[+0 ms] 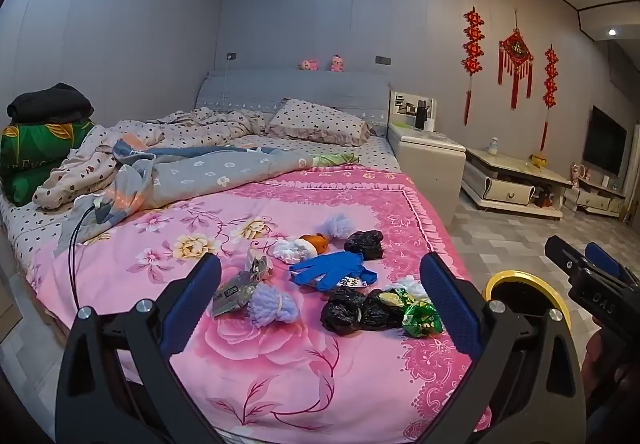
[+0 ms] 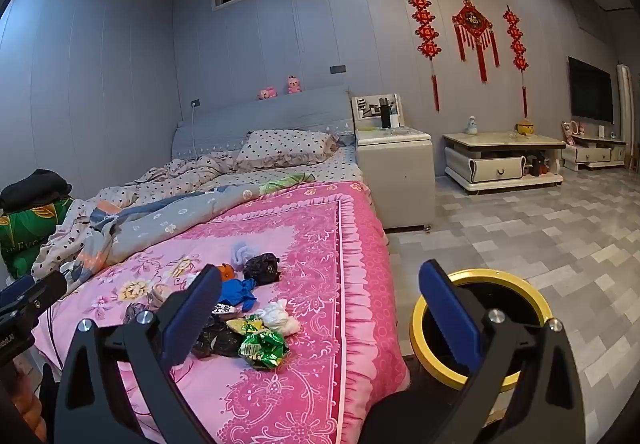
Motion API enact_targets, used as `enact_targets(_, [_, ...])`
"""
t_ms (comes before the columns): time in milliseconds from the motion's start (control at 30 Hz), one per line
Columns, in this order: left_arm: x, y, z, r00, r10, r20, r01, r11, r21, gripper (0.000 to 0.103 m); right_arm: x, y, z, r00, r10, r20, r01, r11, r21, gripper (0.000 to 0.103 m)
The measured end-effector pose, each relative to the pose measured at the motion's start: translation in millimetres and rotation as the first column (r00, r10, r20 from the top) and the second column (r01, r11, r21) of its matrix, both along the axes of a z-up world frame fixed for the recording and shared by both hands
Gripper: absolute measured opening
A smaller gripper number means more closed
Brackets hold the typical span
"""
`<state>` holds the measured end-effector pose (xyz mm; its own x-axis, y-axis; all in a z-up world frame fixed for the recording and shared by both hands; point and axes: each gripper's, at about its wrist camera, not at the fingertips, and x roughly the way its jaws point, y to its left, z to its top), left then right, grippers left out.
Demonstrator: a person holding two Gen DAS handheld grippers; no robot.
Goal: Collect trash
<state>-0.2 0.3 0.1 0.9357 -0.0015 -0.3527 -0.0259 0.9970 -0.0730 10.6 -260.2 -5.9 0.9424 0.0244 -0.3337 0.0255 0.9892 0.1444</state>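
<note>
Beside the pink floral bedspread (image 1: 280,356) stands a yellow-rimmed round black bin (image 2: 436,296), inside dark; both grippers (image 1: 320,296) (image 2: 320,304) spread, holding nothing.

Both grippers are just hanging in the air, jaws spread wide with nothing between them. Left gripper (image 1: 320,284) points forward and slightly down, blue pads (image 1: 192,304) facing each other. Right gripper (image 2: 320,304) sits off to its right at about the same height, same wide-apart fingers, tilted down a bit too.
</note>
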Motion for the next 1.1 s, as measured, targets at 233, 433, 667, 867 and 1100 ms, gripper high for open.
enact_targets(233, [-0.2, -0.3, 0.3, 1.0, -0.006, 0.004, 0.006, 1.0, 0.0, 0.096, 0.4, -0.3, 0.1, 1.0, 0.002, -0.004, -0.002, 1.0, 0.001, 0.095])
enact_targets(433, [2.0, 6.3, 1.8, 1.0, -0.01, -0.006, 0.01, 1.0, -0.023, 0.096, -0.4, -1.0, 0.6, 1.0, 0.0, -0.002, 0.0, 1.0, 0.005, 0.095])
enact_targets(667, [3.5, 7.1, 3.4, 1.0, -0.01, -0.004, 0.01, 1.0, -0.027, 0.096, 0.9, -0.2, -0.4, 1.0, 0.001, -0.005, -0.001, 1.0, 0.005, 0.095])
enact_targets(867, [2.7, 6.7, 2.6, 1.0, -0.012, -0.002, 0.012, 1.0, -0.027, 0.096, 0.9, -0.3, -0.5, 1.0, 0.0, -0.006, 0.0, 1.0, 0.005, 0.095])
enact_targets(1100, [1.3, 5.0, 0.7, 1.0, -0.011, 0.001, 0.011, 1.0, -0.029, 0.096, 1.2, -0.5, -1.0, 1.0, 0.001, -0.008, -0.001, 1.0, 0.006, 0.095])
